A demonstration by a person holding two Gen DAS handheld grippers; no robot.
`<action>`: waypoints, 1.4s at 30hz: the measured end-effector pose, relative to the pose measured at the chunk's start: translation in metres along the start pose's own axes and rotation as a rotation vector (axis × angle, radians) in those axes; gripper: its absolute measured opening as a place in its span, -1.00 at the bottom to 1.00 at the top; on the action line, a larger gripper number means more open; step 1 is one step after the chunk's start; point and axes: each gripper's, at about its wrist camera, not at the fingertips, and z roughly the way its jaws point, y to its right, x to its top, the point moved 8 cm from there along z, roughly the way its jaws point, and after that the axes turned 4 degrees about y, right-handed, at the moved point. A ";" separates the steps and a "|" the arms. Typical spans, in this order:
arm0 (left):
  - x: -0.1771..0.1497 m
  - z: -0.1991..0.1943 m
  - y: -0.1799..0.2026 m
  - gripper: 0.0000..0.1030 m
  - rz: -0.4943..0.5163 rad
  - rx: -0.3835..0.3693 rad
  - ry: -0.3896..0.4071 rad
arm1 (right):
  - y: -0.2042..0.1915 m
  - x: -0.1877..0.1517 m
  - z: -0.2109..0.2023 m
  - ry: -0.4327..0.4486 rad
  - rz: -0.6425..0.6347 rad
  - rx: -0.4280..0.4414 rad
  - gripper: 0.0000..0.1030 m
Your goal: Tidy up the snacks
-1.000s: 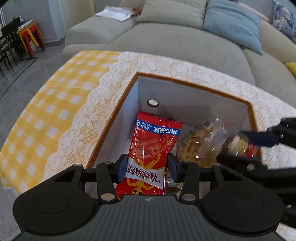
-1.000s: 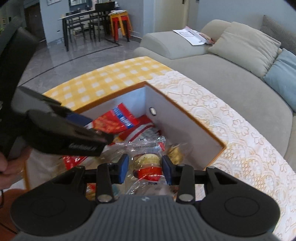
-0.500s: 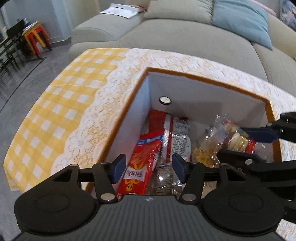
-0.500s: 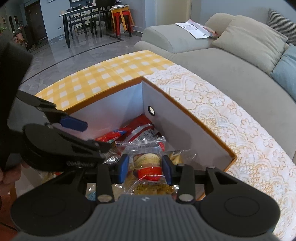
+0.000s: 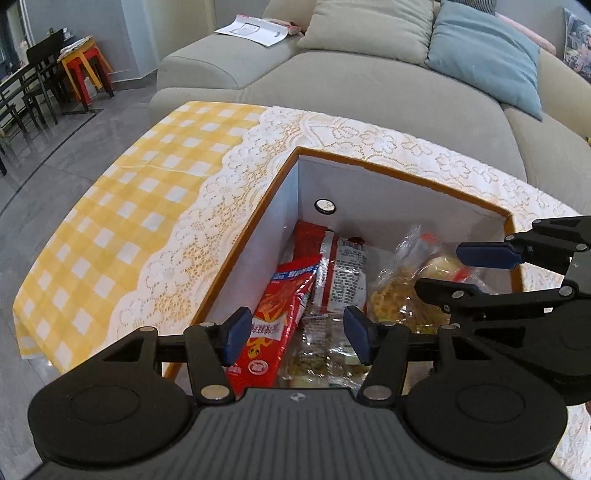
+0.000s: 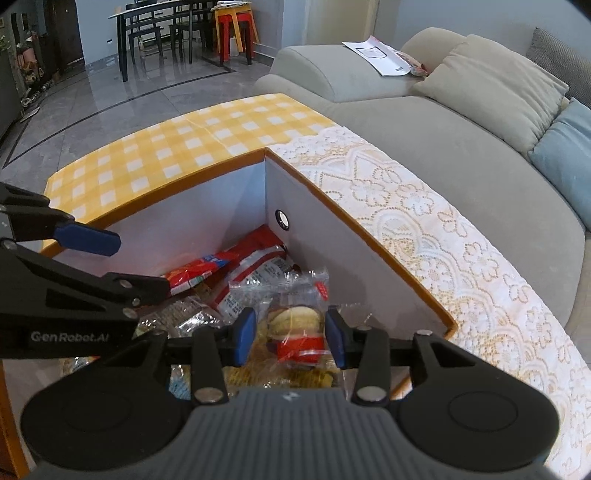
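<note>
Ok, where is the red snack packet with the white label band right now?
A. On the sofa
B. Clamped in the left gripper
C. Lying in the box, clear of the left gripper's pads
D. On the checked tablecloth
C: the red snack packet lies in the box, and the left gripper stands open above it, pads touching nothing.

Home living room, open to a dining area. Grey sofa [image 5: 369, 85] with beige and blue cushions [image 5: 484, 51], papers [image 6: 380, 55] on its arm. Low table under yellow checked cloth [image 5: 122, 206] with lace edge. Dark dining table [image 6: 162, 14], chairs, red and yellow stools [image 6: 232, 29] on a glossy tiled floor.
</note>
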 end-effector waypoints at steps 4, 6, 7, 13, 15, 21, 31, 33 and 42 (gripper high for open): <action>0.000 -0.017 0.003 0.31 -0.017 0.009 0.024 | 0.002 0.001 -0.019 0.032 0.001 -0.015 -0.03; 0.001 -0.029 0.006 0.31 -0.028 0.008 0.042 | 0.004 0.001 -0.032 0.047 0.003 -0.021 -0.01; 0.001 -0.035 0.008 0.31 -0.031 0.005 0.052 | 0.005 0.000 -0.040 0.055 0.005 -0.025 0.00; 0.002 -0.086 0.033 0.31 -0.009 -0.004 0.146 | 0.018 -0.013 -0.099 0.124 0.059 -0.068 0.03; 0.001 -0.108 0.043 0.31 0.006 0.000 0.180 | 0.024 -0.021 -0.127 0.168 0.118 -0.068 0.04; -0.008 -0.165 0.074 0.35 0.035 -0.016 0.279 | 0.028 -0.050 -0.209 0.270 0.224 -0.076 0.13; -0.054 -0.208 0.098 0.47 0.072 -0.023 0.329 | 0.011 -0.101 -0.289 0.353 0.299 -0.155 0.41; -0.066 -0.208 0.095 0.47 0.058 -0.019 0.309 | 0.008 -0.113 -0.296 0.355 0.323 -0.184 0.42; -0.100 -0.202 0.083 0.47 0.013 0.004 0.248 | -0.016 -0.147 -0.315 0.375 0.361 -0.239 0.43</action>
